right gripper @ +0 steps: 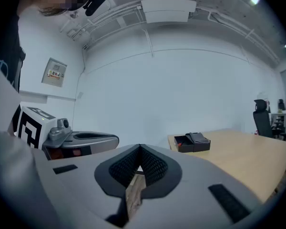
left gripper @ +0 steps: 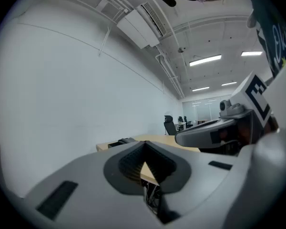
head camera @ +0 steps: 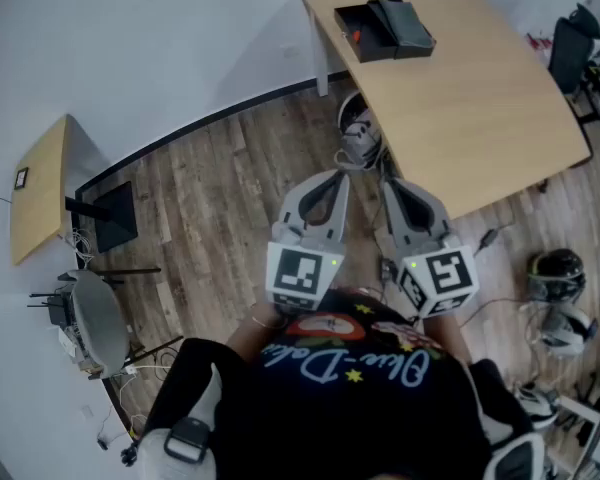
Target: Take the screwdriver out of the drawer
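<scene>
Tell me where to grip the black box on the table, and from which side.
On the black box, likely the open end's wall, from above: that thin upright rim suits two jaws, while a grey piece covers the other end.

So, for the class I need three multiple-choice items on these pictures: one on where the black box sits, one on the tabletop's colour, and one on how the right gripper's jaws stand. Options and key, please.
1. Where is the black box?
A. on the floor
B. at the corner of the table by the wall
C. in the table's middle

2. What colour is the tabletop?
A. white
B. black
C. light wood

3. How do the jaws of the right gripper stand?
A. shut, with nothing between them
B. wide apart
C. shut on a screwdriver

Key:
1 B, the head view shows it at the corner nearest the wall.
2 C, the top is pale wood in every view.
3 A, the tips meet in the right gripper view and nothing is held.
</scene>
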